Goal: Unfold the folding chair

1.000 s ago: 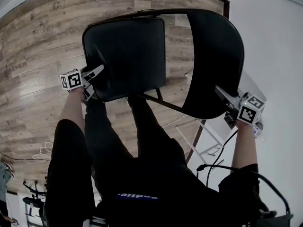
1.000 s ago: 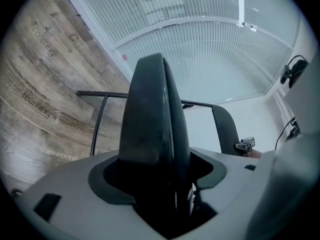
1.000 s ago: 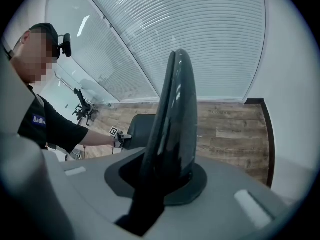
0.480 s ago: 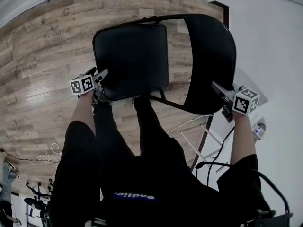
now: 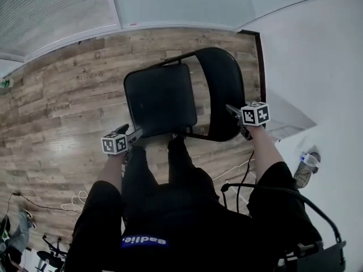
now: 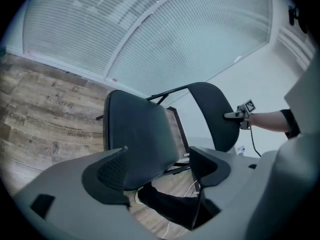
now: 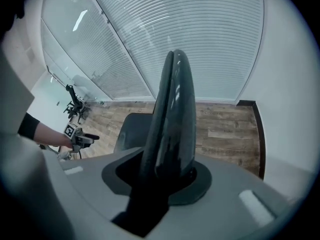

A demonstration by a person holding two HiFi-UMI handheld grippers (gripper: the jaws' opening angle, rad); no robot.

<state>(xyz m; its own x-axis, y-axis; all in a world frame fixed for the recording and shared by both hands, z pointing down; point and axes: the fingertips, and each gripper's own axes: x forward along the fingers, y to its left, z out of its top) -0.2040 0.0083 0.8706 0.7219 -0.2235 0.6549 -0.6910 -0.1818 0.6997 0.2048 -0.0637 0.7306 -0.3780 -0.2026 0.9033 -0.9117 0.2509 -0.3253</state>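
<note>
The black folding chair stands unfolded on the wood floor, its seat (image 5: 161, 98) flat and its backrest (image 5: 224, 92) on the right. My left gripper (image 5: 136, 136) is open and empty, held off the seat's near left corner. In the left gripper view the seat (image 6: 137, 134) lies beyond the wide-apart jaws. My right gripper (image 5: 232, 111) sits on the backrest's near edge. In the right gripper view the backrest (image 7: 172, 109) stands edge-on between the jaws, which are opening, with a dark slit on the left side. The right gripper (image 6: 235, 115) also shows in the left gripper view.
My legs (image 5: 181, 169) stand just in front of the chair. A white wall (image 5: 312, 67) and a dark door frame (image 5: 260, 67) lie to the right. A blinds-covered glass wall (image 6: 165, 39) is behind. Cables (image 5: 74, 200) and a bottle (image 5: 303, 169) lie on the floor.
The left gripper has let go of the seat's front left edge and pulled back and up, jaws wider. The right gripper stays at the backrest. The chair now looks farther away.
</note>
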